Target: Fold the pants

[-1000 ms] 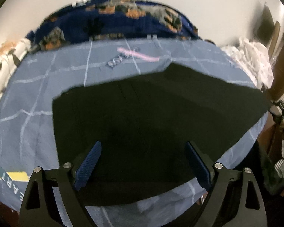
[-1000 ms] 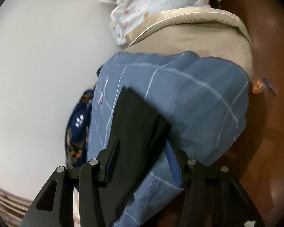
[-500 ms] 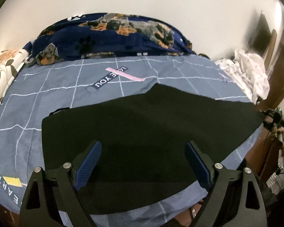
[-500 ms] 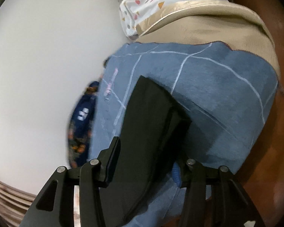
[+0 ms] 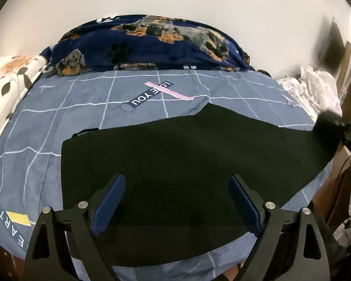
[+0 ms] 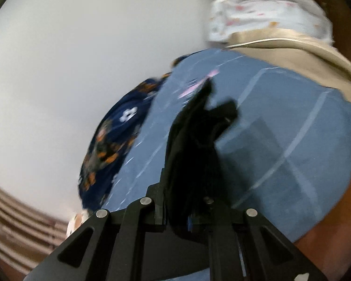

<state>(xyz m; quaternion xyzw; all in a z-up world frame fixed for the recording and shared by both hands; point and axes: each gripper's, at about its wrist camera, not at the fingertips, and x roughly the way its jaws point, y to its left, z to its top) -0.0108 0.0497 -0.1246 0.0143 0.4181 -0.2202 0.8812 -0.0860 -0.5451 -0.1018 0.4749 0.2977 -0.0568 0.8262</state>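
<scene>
Black pants (image 5: 175, 154) lie spread flat on the blue checked bedsheet (image 5: 82, 107), reaching from the left middle to the bed's right edge. My left gripper (image 5: 176, 201) is open above the near part of the pants, its blue pads (image 5: 110, 199) wide apart and holding nothing. In the right wrist view, my right gripper (image 6: 187, 201) is shut on the bunched end of the black pants (image 6: 196, 135) and lifts it off the sheet. The right gripper also shows in the left wrist view (image 5: 330, 124) at the pants' far right end.
A navy dog-print blanket (image 5: 147, 44) lies along the far side of the bed by the white wall. A white patterned pillow (image 5: 7, 89) is at the left. White spotted bedding (image 5: 313, 93) is heaped at the right. A beige mattress side (image 6: 299, 53) and brown floor border the bed.
My right gripper has closed on the pants' end and bunched it up off the sheet. My left gripper has drawn back a little, still open.
</scene>
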